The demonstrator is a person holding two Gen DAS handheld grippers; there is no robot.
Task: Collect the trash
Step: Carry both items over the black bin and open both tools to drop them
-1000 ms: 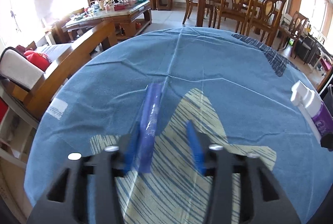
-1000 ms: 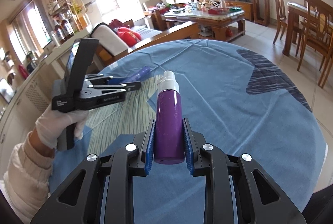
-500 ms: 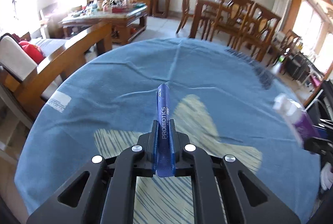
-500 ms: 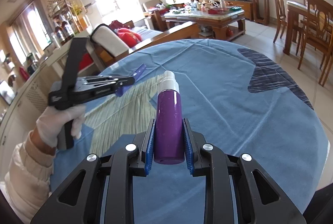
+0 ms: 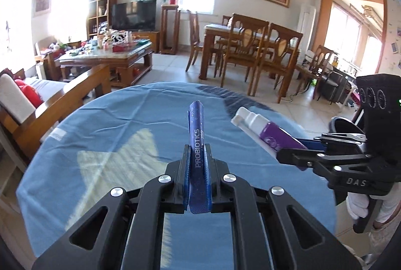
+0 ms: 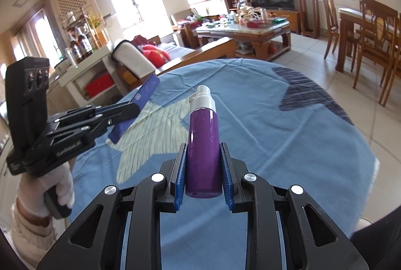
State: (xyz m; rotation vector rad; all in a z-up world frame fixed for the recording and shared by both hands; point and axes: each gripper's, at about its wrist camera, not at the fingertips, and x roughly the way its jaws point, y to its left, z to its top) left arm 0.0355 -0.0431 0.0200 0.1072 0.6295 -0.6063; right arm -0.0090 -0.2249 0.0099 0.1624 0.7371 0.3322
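My left gripper [image 5: 197, 157] is shut on a blue PROBIOTICS sachet [image 5: 196, 134] and holds it up above the round table's blue cloth [image 5: 120, 129]. The sachet sticks out forward, tilted up. My right gripper [image 6: 203, 159] is shut on a purple spray bottle [image 6: 203, 144] with a white pump top, also held above the table. In the left wrist view the right gripper [image 5: 295, 147] and bottle [image 5: 273, 137] come in from the right. In the right wrist view the left gripper [image 6: 130, 109] and sachet [image 6: 140, 99] come in from the left.
The blue cloth [image 6: 275, 134] has a pale striped patch [image 6: 150, 139] and a dark striped patch [image 6: 300, 89]. A wooden sofa [image 5: 62, 99] stands left of the table. A coffee table [image 5: 105, 56] and a dining set [image 5: 253, 49] stand beyond.
My left gripper shut on the blue sachet and lifted it off the cloth. My right gripper, holding the purple bottle, has also risen and now sits closer beside the left one.
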